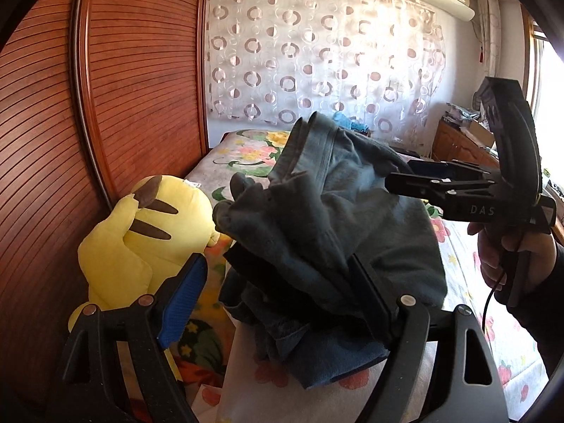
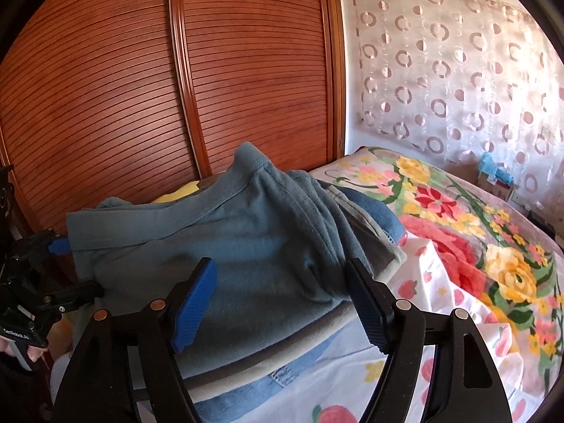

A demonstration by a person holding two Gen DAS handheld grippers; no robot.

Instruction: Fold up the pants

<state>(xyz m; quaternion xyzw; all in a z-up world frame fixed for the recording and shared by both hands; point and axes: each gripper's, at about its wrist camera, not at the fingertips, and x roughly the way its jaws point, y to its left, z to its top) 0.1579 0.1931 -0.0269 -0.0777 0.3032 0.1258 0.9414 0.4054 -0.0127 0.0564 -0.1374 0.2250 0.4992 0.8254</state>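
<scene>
Blue-grey pants [image 2: 225,246], bunched, apparently atop folded clothes.
</scene>
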